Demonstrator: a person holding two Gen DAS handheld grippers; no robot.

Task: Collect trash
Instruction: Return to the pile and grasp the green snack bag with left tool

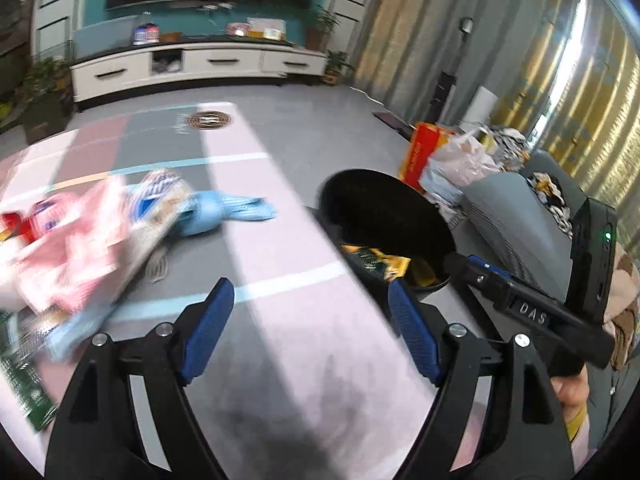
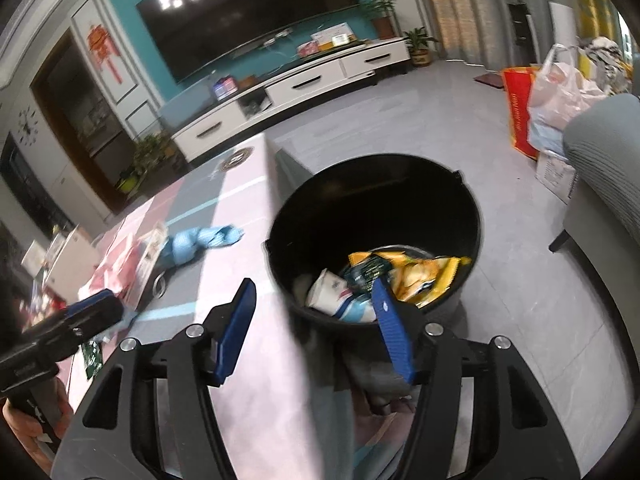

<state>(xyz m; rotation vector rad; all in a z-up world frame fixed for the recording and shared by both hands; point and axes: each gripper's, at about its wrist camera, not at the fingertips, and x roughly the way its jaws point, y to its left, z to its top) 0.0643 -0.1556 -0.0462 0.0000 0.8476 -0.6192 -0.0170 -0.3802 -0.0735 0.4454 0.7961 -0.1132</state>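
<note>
The letters "DAS" stood in white on the black body of the right gripper (image 1: pixel 534 314). Printing on the red bag (image 1: pixel 420 156) and on the wrappers was too blurred to read.

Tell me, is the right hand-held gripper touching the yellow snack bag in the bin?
Apart. The right wrist view shows the right hand-held gripper open and empty above the bin, the yellow snack bag lying deep inside.

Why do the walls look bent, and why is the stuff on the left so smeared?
Both views use a fisheye lens, which curves the room's edges. Left wrist view: the trash pile is motion-blurred, while the tongs stay sharp. Right wrist view: ceiling lights glare on the TV.
</note>
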